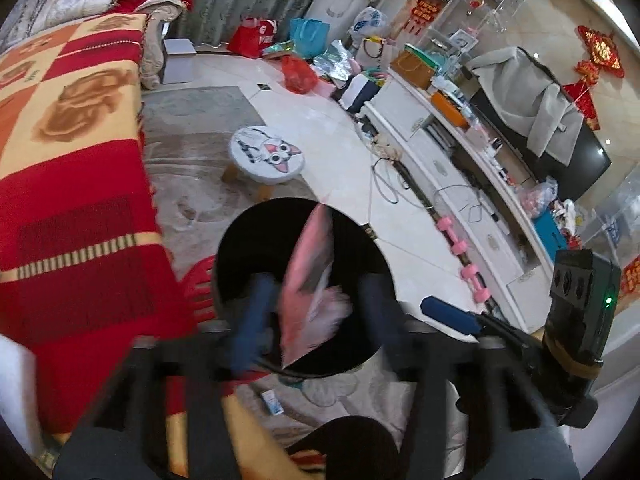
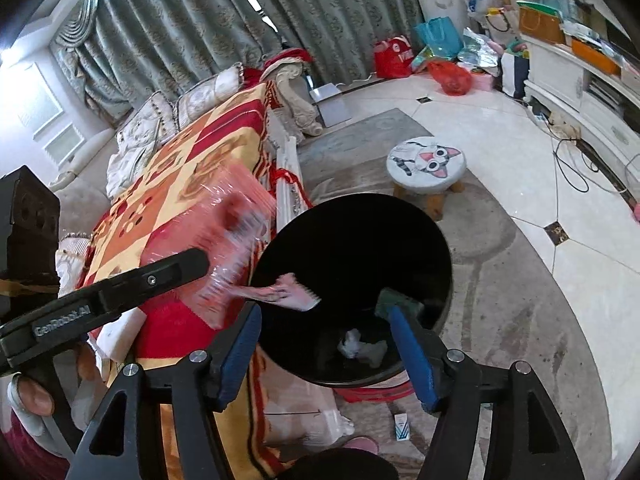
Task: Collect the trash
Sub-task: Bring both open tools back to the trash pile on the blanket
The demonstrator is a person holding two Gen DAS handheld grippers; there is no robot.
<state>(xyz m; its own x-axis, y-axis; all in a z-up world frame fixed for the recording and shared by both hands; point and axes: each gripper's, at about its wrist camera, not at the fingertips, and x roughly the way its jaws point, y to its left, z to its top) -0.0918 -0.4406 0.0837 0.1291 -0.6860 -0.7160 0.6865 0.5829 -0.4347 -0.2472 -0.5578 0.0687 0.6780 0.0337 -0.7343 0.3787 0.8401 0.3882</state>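
The left gripper point(image 1: 312, 312) points down, its blue-padded fingers point(image 1: 252, 320) spread wide apart and blurred by motion; whether either pad touches anything is hard to tell. The right gripper point(image 2: 324, 344) also angles downward, jaws parted wide, nothing between its pads point(image 2: 412, 356). A gloved hand point(image 2: 28, 400) grips the left tool's handle.

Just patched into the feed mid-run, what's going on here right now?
Trash pickup in a living room. The left gripper has a pink plastic wrapper between its open fingers, over the black bin; whether it is still gripped or falling is unclear from the blur. The right gripper is open and empty over the bin, with crumpled white paper already inside.
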